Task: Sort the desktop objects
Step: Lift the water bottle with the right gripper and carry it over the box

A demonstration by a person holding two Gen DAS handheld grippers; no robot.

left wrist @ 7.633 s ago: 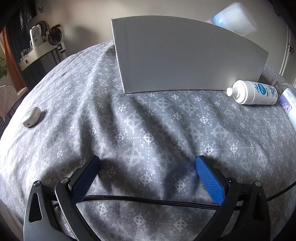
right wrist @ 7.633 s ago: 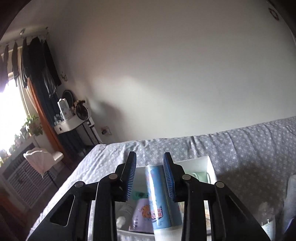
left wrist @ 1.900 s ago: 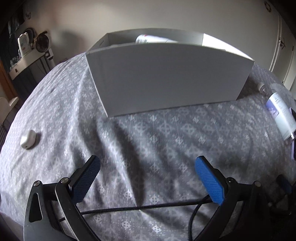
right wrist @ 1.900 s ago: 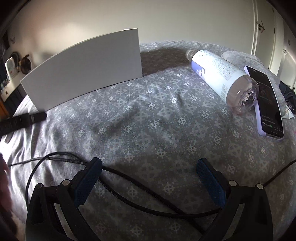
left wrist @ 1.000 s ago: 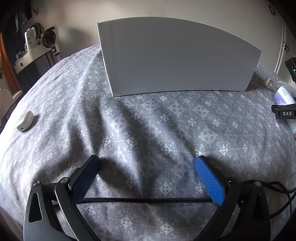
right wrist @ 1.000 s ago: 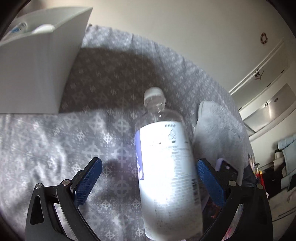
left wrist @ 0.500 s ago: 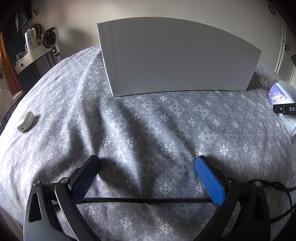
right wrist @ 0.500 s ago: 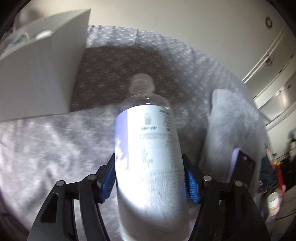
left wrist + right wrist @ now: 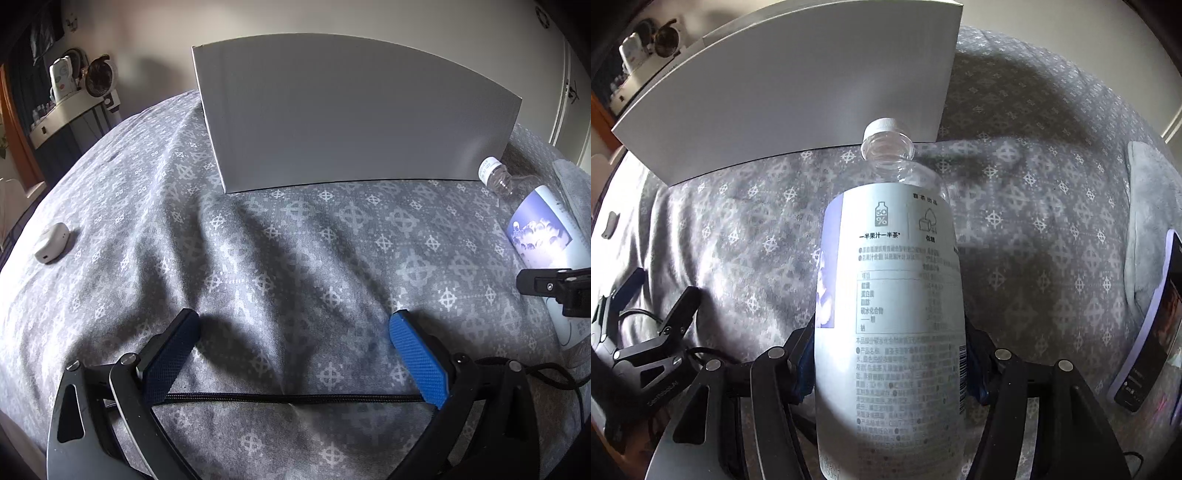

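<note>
1. The right tool (image 9: 890,365) pinches a bottle (image 9: 892,295) across its labelled body, blue pads pressed against both sides; the jaws are easing slightly apart, yet the pads touch the label.
2. The bottle is clear plastic with a white cap (image 9: 883,125) and a pale label printed with small text. Its cap end points away from the camera, towards the box (image 9: 798,85).
3. The box is white, standing on the bed (image 9: 1015,206), which has a grey cover with a repeating cross pattern. From the right wrist view the cap lies just in front of the box's near right corner; I cannot tell whether they touch.
4. In the left wrist view the bottle (image 9: 539,229) shows at the right edge, cap near the box (image 9: 354,118), with a black part of the right tool (image 9: 554,284) across its lower end.
5. The left tool (image 9: 293,328) is spread wide with nothing between its blue pads; it hangs over bare bedding in front of the box. A black cable (image 9: 295,398) runs across between its arms.
6. A small white case (image 9: 51,242) lies on the bed far to the left, well apart from the box.
7. A phone (image 9: 1148,332) with a lilac edge lies at the right, beside a grey cloth (image 9: 1148,206).
8. A shelf (image 9: 55,118) with small items stands in the background at left.
</note>
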